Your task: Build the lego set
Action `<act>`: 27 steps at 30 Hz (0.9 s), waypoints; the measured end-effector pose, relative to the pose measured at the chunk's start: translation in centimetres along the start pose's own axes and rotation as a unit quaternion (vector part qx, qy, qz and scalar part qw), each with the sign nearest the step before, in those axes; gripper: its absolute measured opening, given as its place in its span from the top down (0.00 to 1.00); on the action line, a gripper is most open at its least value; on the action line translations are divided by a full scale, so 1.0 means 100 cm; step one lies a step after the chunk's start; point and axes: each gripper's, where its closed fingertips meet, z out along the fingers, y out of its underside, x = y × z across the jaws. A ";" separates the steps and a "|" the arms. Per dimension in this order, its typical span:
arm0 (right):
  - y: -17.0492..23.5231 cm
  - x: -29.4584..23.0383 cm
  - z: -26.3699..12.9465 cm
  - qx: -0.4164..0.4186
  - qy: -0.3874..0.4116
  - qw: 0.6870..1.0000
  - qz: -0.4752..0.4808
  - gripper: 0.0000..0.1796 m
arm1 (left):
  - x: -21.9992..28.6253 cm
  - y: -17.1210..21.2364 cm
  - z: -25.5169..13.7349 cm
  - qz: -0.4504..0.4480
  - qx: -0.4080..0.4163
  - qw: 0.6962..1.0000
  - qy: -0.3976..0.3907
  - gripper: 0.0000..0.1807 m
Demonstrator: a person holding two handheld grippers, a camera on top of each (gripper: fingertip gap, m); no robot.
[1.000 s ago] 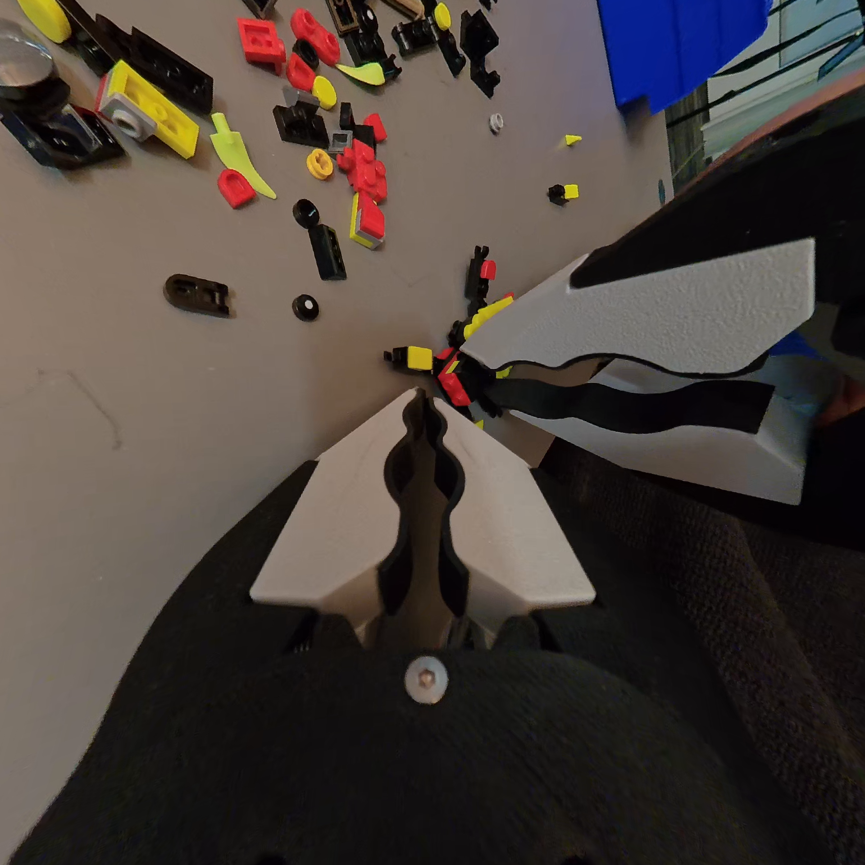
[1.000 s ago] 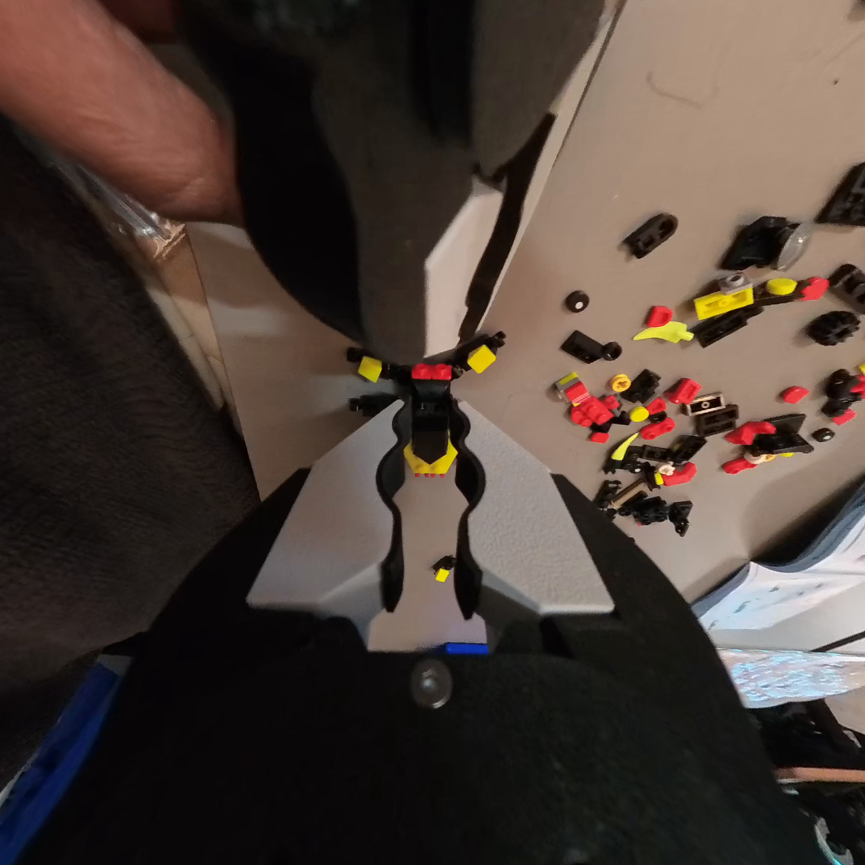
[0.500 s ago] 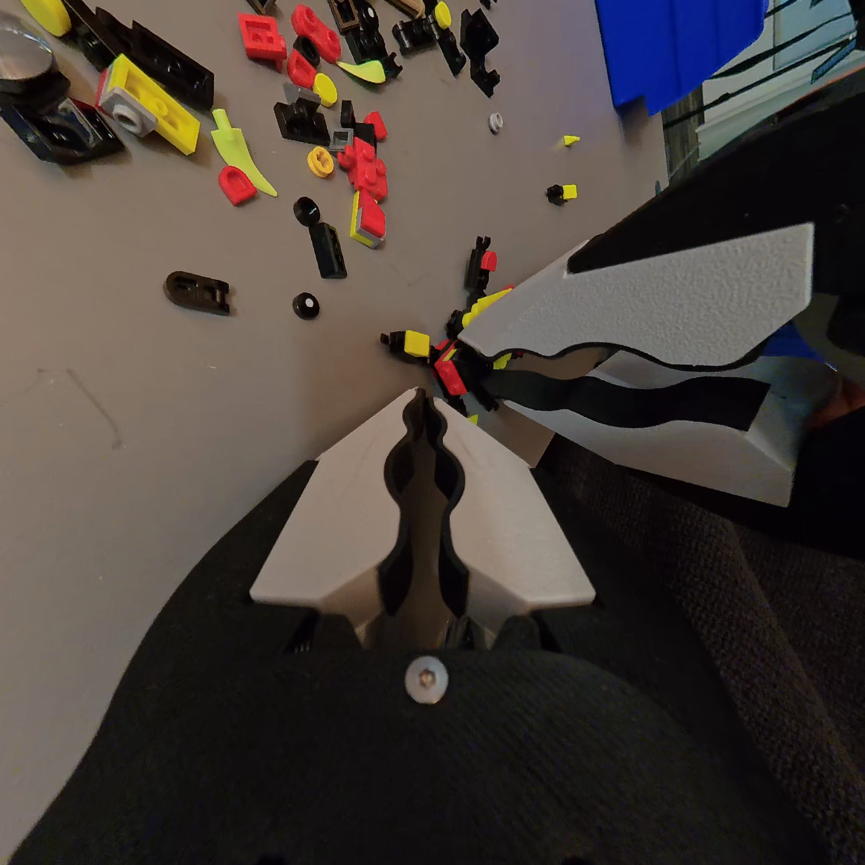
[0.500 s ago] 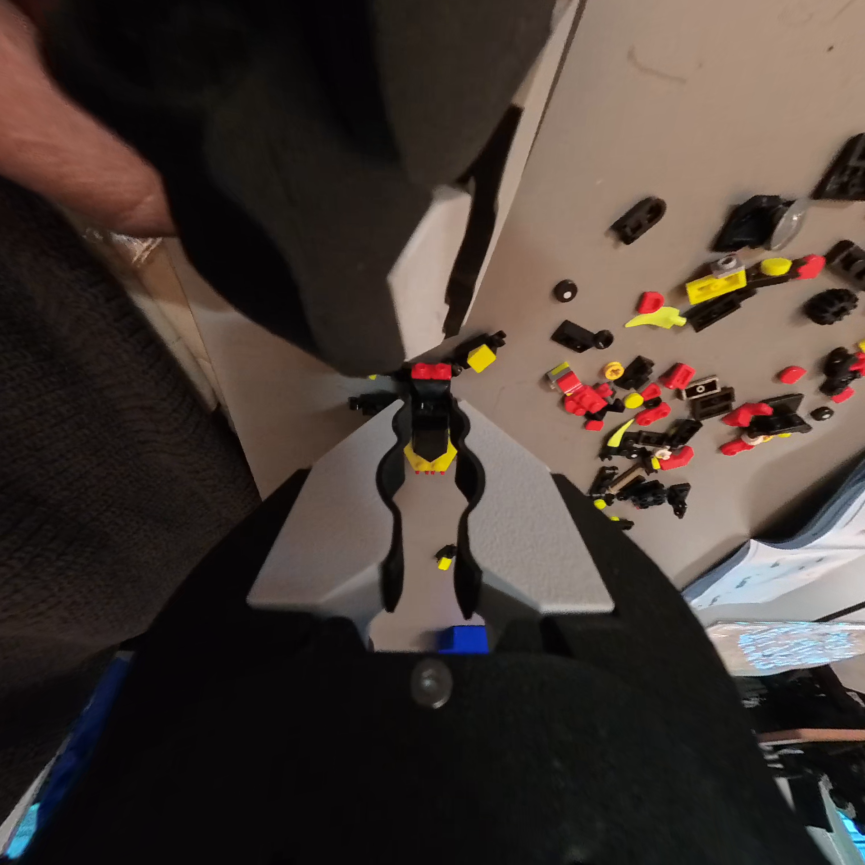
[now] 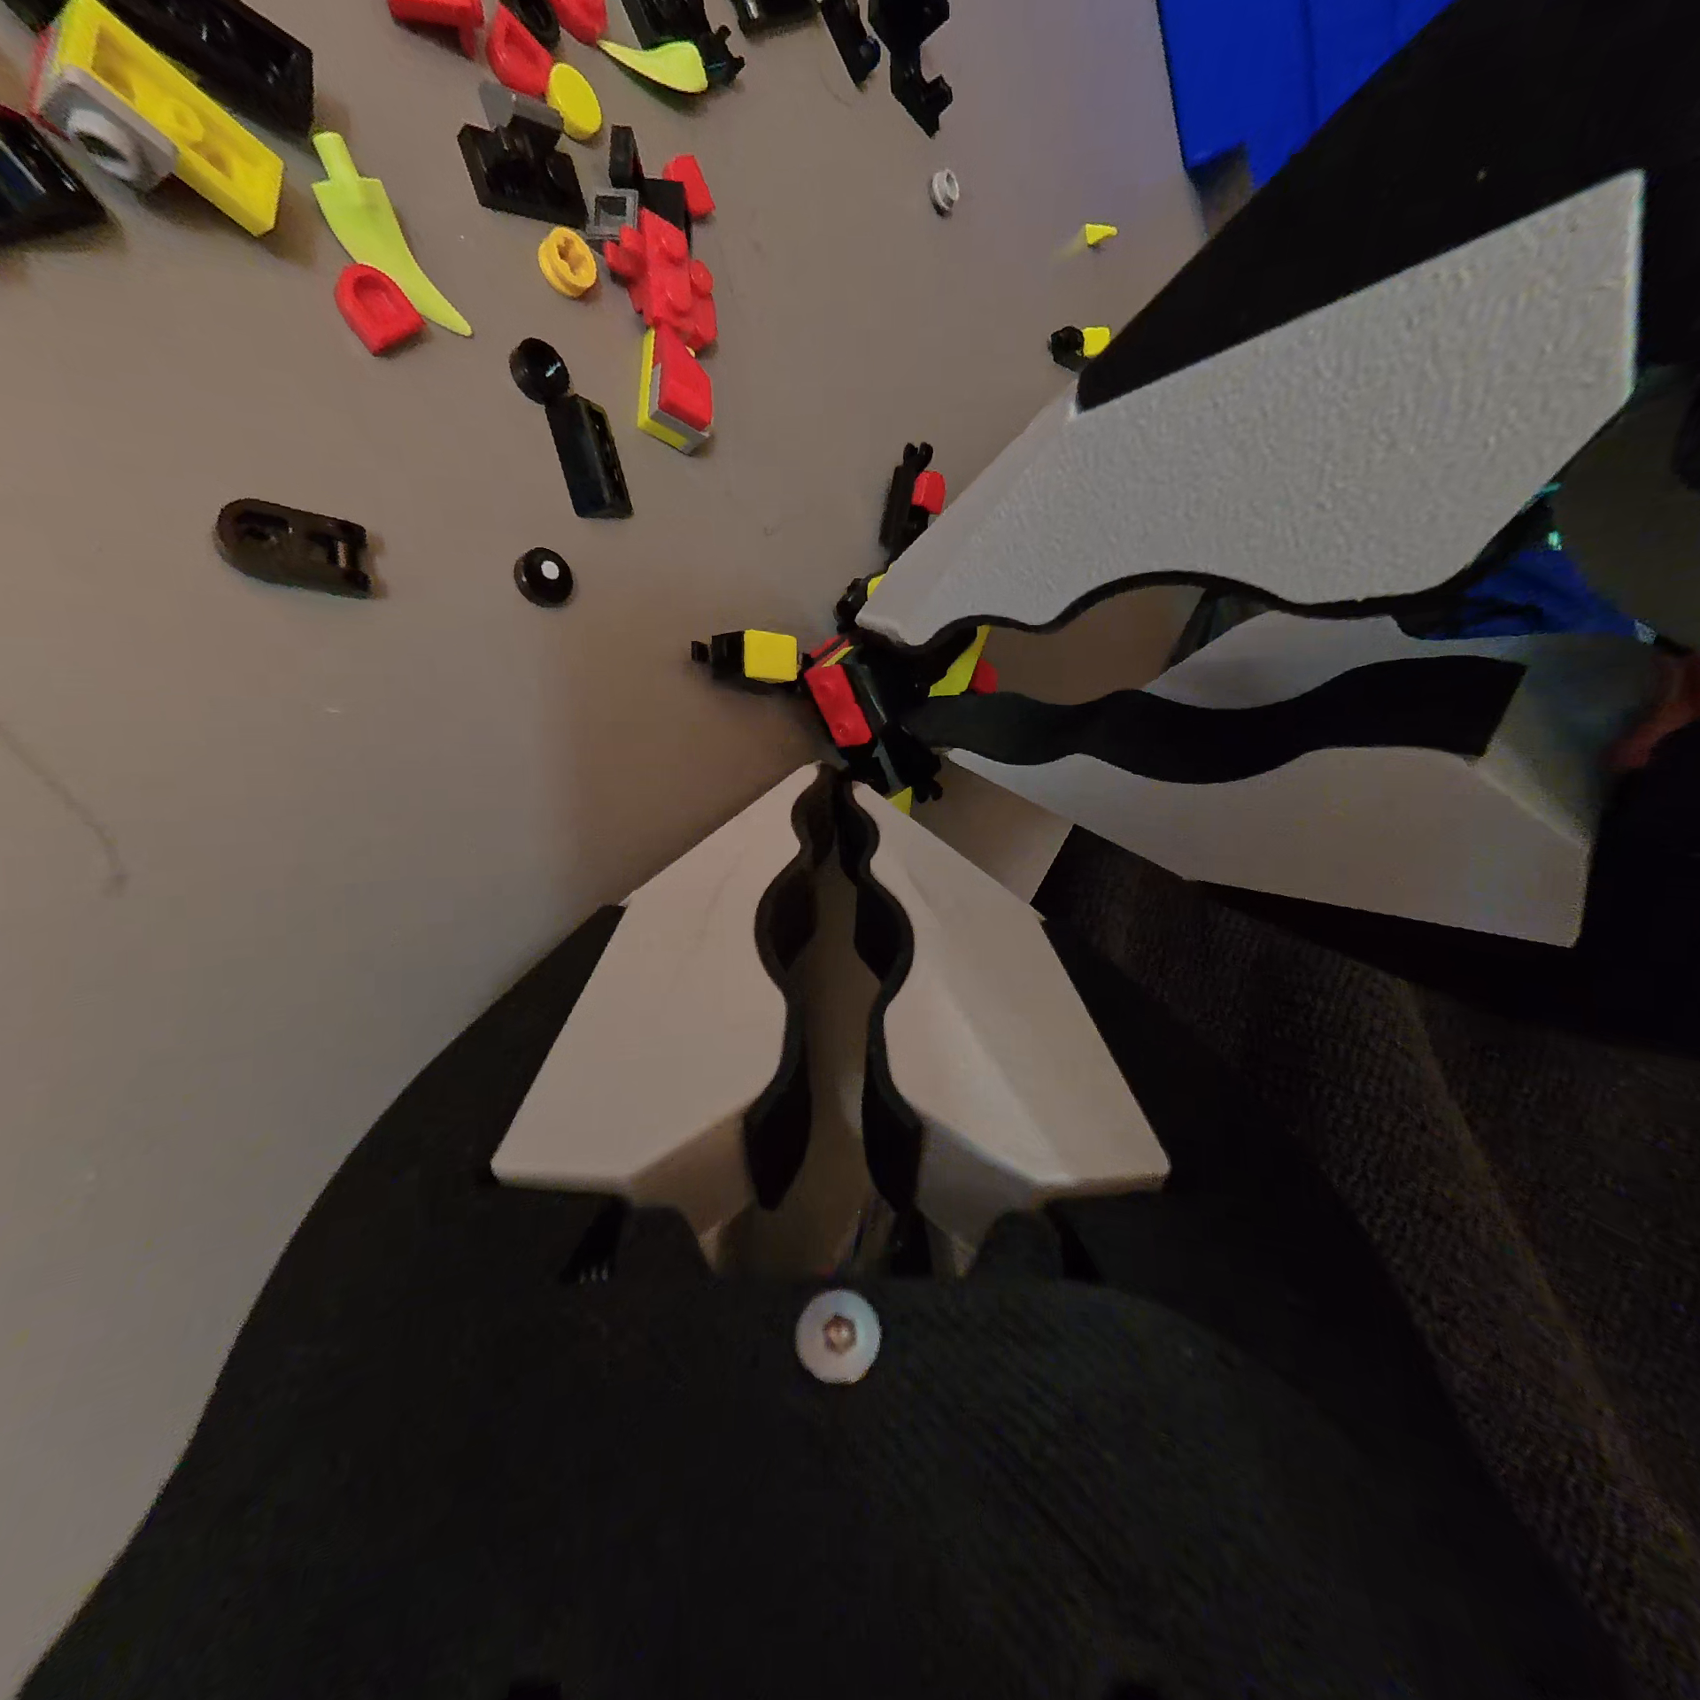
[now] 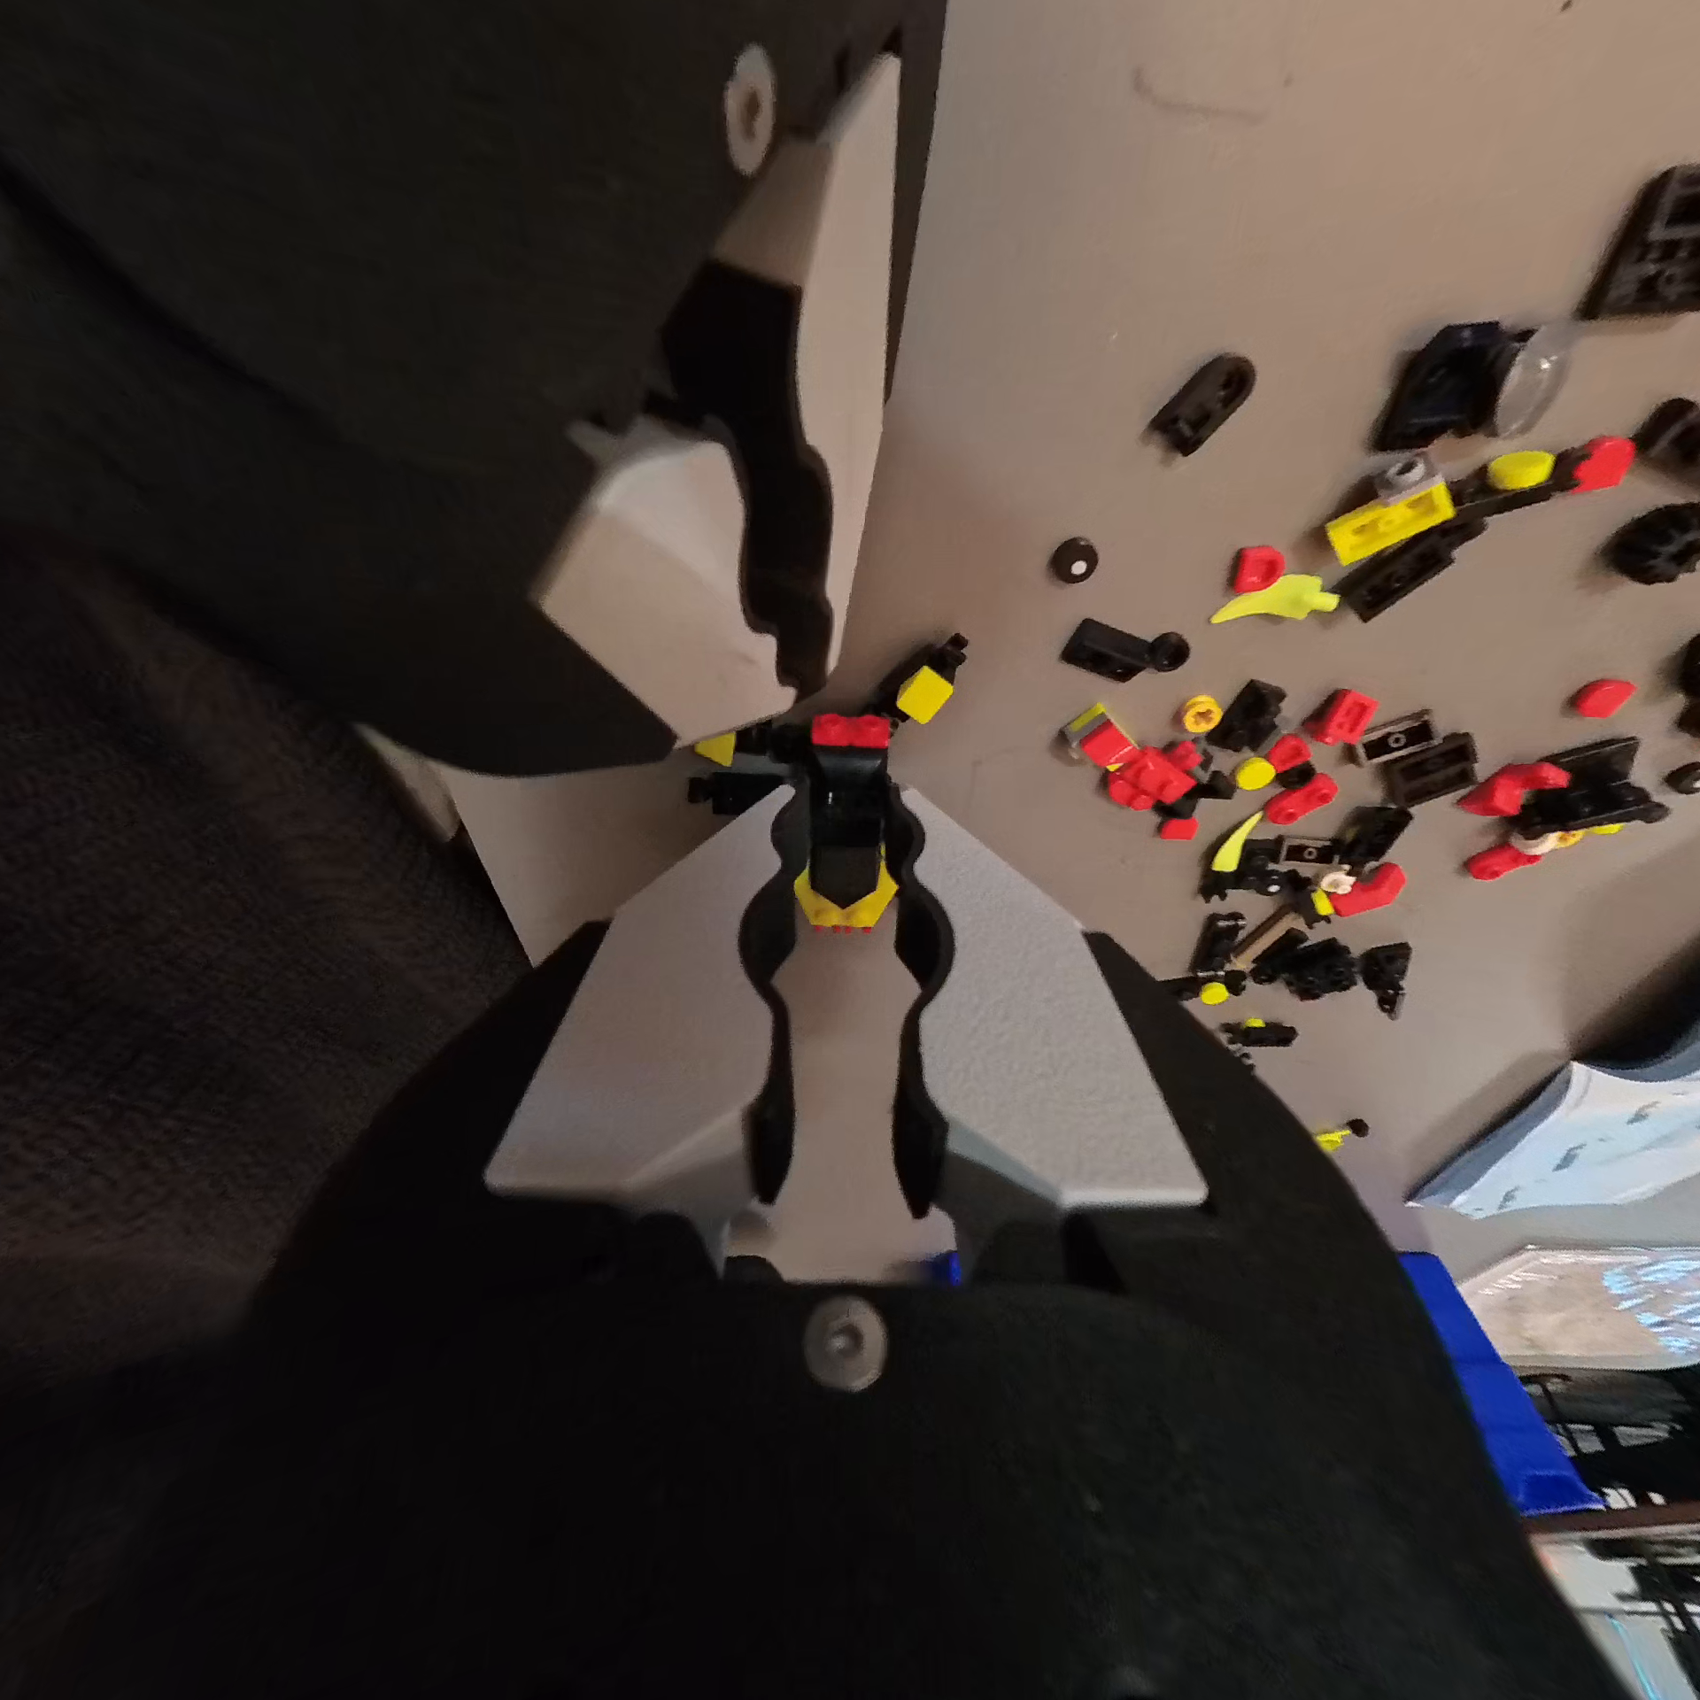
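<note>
A small black, red and yellow lego model [image 6: 844, 828] is held between the fingers of my right gripper [image 6: 846, 819], which is shut on its body. Its red top and yellow-tipped arms stick out past the fingertips. In the left wrist view the right gripper [image 5: 906, 685] comes in from the right with the model [image 5: 842, 704] above the grey table [image 5: 276, 828]. My left gripper [image 5: 832, 782] is shut, with its tips right at the model's lower side. I cannot tell if it pinches a part. It also shows in the right wrist view [image 6: 791, 690].
Several loose red, yellow and black pieces lie on the table beyond the grippers [image 5: 671, 276], among them a yellow plate [image 5: 175, 138] and a black oval piece [image 5: 294, 557]. A blue bin [image 5: 1288, 74] stands at the table's edge. A booklet [image 6: 1610, 1141] lies nearby. The tips of both grippers are at nearly the same place.
My left gripper has moved in closer to the model, up against it. The right gripper has kept its hold. The bare hand has left the right wrist view.
</note>
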 end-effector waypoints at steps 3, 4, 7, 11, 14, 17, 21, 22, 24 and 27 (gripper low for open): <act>0.000 0.000 0.000 0.000 0.006 1.000 -0.015 0.92 | -0.002 -0.002 -0.002 0.000 0.005 1.000 -0.005 1.00; 0.000 0.000 0.000 0.001 0.006 1.000 -0.018 0.92 | -0.003 -0.002 -0.002 0.000 0.006 1.000 -0.005 1.00; 0.000 0.000 0.000 0.003 0.009 0.999 -0.034 0.92 | -0.004 -0.004 -0.003 -0.001 0.010 1.000 -0.006 1.00; -0.001 0.000 0.000 0.004 0.020 0.998 -0.061 0.92 | -0.005 -0.006 -0.003 -0.006 0.016 1.000 -0.004 1.00; -0.001 -0.002 0.000 0.002 0.032 0.996 -0.082 0.92 | -0.006 -0.007 -0.004 -0.008 0.018 1.000 -0.003 1.00; -0.002 -0.003 0.001 -0.002 0.038 0.995 -0.095 0.92 | -0.006 -0.007 -0.003 -0.008 0.019 1.000 -0.004 1.00; -0.002 -0.003 0.001 -0.012 0.049 0.993 -0.111 0.92 | -0.006 -0.007 -0.003 -0.007 0.018 1.000 -0.006 1.00; -0.002 -0.003 0.001 -0.015 0.049 0.992 -0.114 0.92 | -0.006 -0.007 -0.003 -0.007 0.018 1.000 -0.006 1.00; -0.003 -0.003 0.001 -0.016 0.040 0.992 -0.118 0.93 | -0.006 -0.007 -0.003 -0.007 0.018 1.000 -0.007 1.00; -0.004 -0.002 0.001 -0.005 0.010 0.995 -0.098 0.93 | -0.006 -0.007 -0.004 -0.007 0.018 1.000 -0.007 1.00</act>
